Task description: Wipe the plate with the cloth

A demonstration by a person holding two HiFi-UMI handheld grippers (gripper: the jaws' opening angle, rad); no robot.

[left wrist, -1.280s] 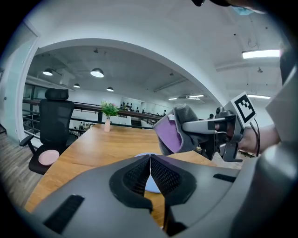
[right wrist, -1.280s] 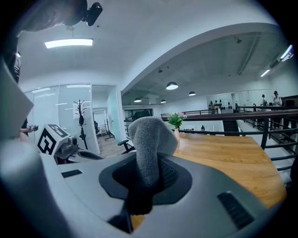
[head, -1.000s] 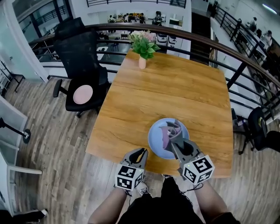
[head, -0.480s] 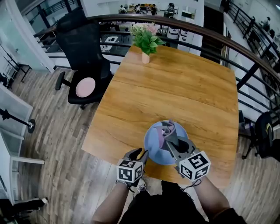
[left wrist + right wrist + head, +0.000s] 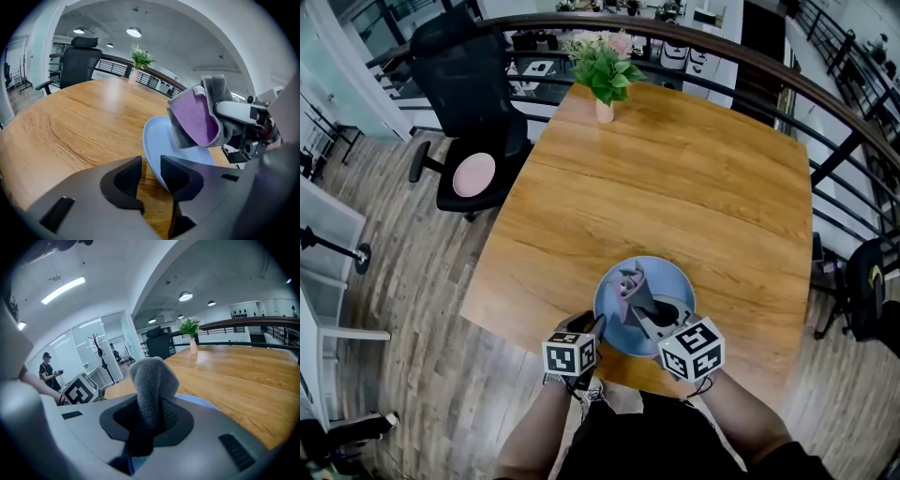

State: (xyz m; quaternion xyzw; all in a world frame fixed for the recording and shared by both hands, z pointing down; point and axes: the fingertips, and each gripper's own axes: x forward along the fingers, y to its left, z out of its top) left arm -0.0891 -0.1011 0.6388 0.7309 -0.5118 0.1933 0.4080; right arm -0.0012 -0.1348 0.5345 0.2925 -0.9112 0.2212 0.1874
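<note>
So the blue plate (image 5: pixel 673 281) is sat at the near edge of the wooden tabletop (image 5: pixel 675 169), and everything else is placed off that plate here. The cloth (image 5: pixel 630 286), grey on one side and purple on the other, is bunched up and held right over the plate's middle. Whether the plate is actually touched by it can't really be told. It's pinched tight by the right hand-held gripper (image 5: pixel 649 311), with both jaws clamped on a fold of the grey side, which is seen clearly in the right gripper view.

The left hand-held gripper (image 5: pixel 151 161) is positioned at the plate's near-left rim. Its jaws have just been opening and are spread now, with a slim gap left between the pads. Only bare wood is seen through that gap, and the rim is sat just past the tip of one jaw, not squeezed by anything.

Far beyond the plate, at the opposite end of the tabletop, a small vase of flowers (image 5: pixel 604 103) is stood. A black office chair (image 5: pixel 473 103) is parked on the floor, far off to the plate's left.
</note>
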